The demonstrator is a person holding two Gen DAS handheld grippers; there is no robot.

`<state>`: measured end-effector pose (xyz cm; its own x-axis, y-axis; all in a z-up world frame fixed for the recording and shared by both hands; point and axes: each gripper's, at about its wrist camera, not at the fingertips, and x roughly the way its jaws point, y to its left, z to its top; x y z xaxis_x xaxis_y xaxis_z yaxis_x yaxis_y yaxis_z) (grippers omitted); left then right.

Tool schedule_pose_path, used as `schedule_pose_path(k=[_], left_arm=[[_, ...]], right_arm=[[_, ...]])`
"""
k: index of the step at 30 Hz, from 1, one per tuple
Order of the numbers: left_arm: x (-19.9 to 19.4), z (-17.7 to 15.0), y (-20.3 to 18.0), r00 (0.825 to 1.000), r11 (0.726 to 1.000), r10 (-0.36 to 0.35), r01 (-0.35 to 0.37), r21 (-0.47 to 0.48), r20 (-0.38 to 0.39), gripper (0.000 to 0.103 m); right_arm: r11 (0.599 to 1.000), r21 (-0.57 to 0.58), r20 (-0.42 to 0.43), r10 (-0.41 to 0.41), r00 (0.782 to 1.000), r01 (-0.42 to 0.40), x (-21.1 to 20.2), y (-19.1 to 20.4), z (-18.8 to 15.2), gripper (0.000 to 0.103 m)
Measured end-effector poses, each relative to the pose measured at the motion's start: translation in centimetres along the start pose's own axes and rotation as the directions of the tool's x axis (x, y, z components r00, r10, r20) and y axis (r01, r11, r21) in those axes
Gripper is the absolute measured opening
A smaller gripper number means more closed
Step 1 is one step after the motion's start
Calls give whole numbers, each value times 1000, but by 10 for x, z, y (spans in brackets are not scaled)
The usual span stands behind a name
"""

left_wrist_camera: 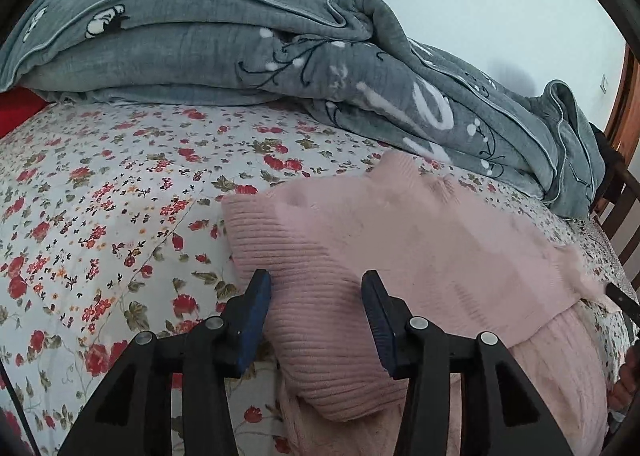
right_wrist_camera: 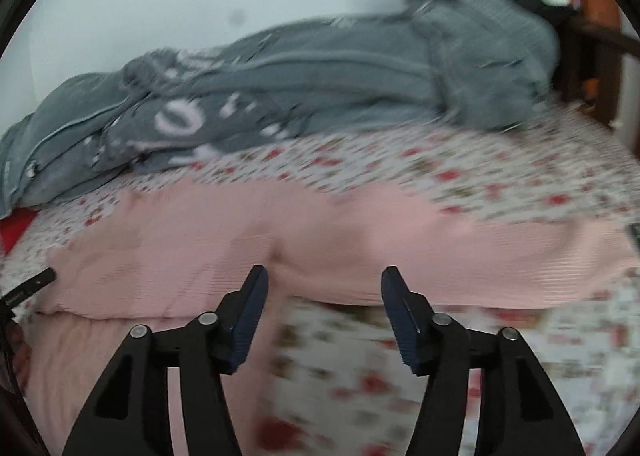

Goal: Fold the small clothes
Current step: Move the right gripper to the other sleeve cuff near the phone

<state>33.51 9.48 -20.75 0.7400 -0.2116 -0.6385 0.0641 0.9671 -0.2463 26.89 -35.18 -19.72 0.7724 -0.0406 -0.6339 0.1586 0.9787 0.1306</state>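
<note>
The left gripper (left_wrist_camera: 316, 284) stands with its jaws apart, its blue pads (left_wrist_camera: 256, 320) on either side of a folded fold of the pink knit sweater (left_wrist_camera: 360, 240) without pressing on it; the ribbed cloth lies between and just ahead of the fingertips. The sweater spreads forward and to the right of this gripper across the floral bedsheet (left_wrist_camera: 100, 195), which fills the space to its left. Farther ahead, a grey blanket (left_wrist_camera: 200, 35) is heaped along the wall.

The right gripper (right_wrist_camera: 324, 284) also has its jaws parted, with nothing clamped. Its fingertips sit just at the near edge of the pink knit sweater (right_wrist_camera: 240, 240), which runs across in front of it; below and between the fingers the floral bedsheet (right_wrist_camera: 360, 368) shows. The view is blurred. The grey blanket (right_wrist_camera: 320, 71) lies beyond.
</note>
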Motion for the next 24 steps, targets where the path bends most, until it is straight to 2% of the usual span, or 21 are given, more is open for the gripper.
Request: schedule_pose_path(k=[2, 4, 8, 11, 16, 24], left_arm=[[-2, -1, 0, 1000, 1000, -11, 11, -1, -1, 58], [-5, -2, 0, 1000, 1000, -2, 2, -4, 2, 63], [-6, -3, -1, 1000, 1000, -8, 8, -4, 2, 64], [-6, -3, -3, 1000, 1000, 2, -2, 3, -1, 65], [0, -2, -7, 1000, 999, 28, -27, 22, -12, 67], [7, -1, -6, 998, 999, 40, -39, 28, -40, 70]], right_arm=[[999, 20, 18, -50, 999, 50, -18, -28, -4, 70], [995, 56, 12, -84, 996, 83, -28, -56, -7, 71], [975, 154, 20, -164, 986, 159, -46, -134, -15, 71], [961, 176, 49, -226, 973, 214, -53, -173, -20, 71], [939, 297, -22, -173, 985, 171, -33, -228, -25, 71], [928, 326, -79, -162, 984, 179, -5, -247, -10, 71]])
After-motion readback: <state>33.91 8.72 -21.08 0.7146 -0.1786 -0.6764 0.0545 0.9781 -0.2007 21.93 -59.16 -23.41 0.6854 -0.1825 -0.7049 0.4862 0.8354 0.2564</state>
